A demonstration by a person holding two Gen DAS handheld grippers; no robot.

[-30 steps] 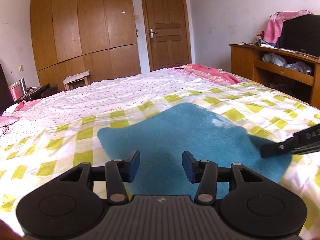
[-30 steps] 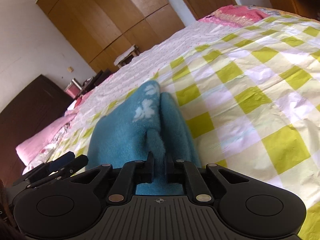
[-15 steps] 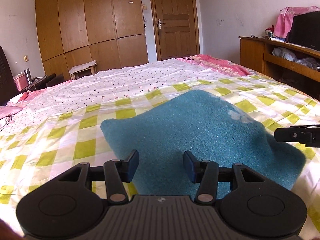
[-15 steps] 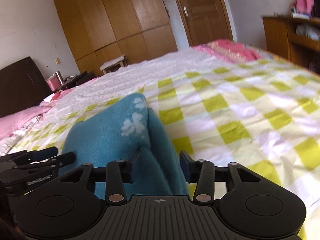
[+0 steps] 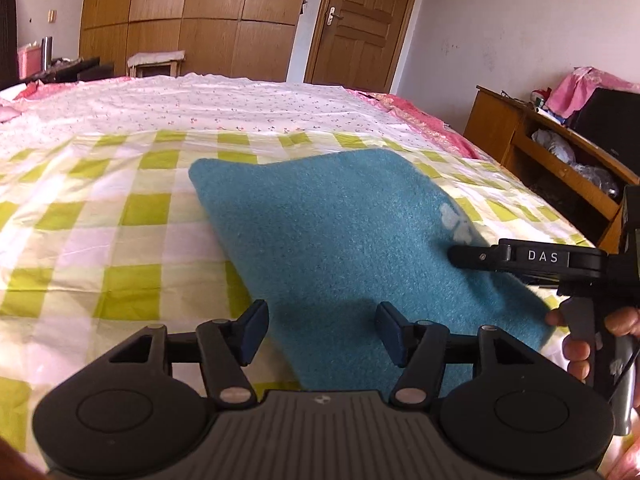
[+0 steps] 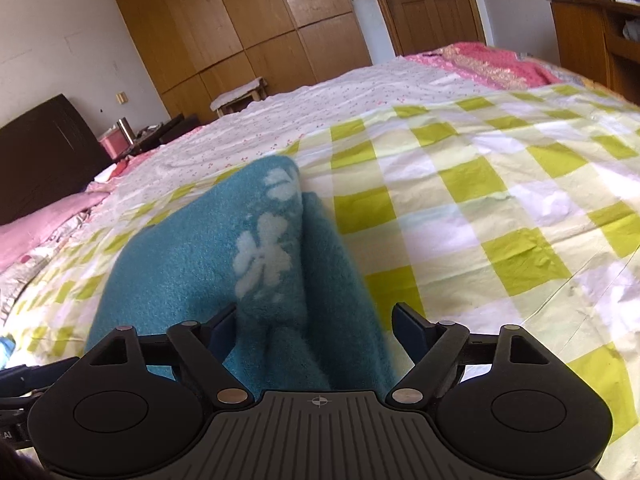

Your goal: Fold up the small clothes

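Bedroom conditions are recorded first: a bed (image 5: 120,208) covered with a yellow-green checked sheet serves as the work surface, and a blue fleece garment (image 5: 352,248) is laid on it, well inside the edges.

A change is noted at the right claw (image 6: 316,328). One second ago it was clamped on a raised fold of the garment; half a second ago the fingers had parted; now they are seen spread wide, with the fold lying loose between them and a white flower print (image 6: 262,256) just ahead. The fabric has therefore been released, and it is judged that one fold has been laid down. In the left view the right claw is seen from the side, resting at the garment's right edge.

The left claw (image 5: 322,332) has been kept apart throughout, over the near edge of the garment, and nothing is held in it.

The garment is judged partly folded; a further fold or a smoothing pass is probably required.

A wooden wardrobe (image 5: 188,20) and a door (image 5: 356,20) are noted along the far wall, a wooden side unit (image 5: 552,156) at the right, and a pink cloth (image 6: 492,64) at the bed's far corner.
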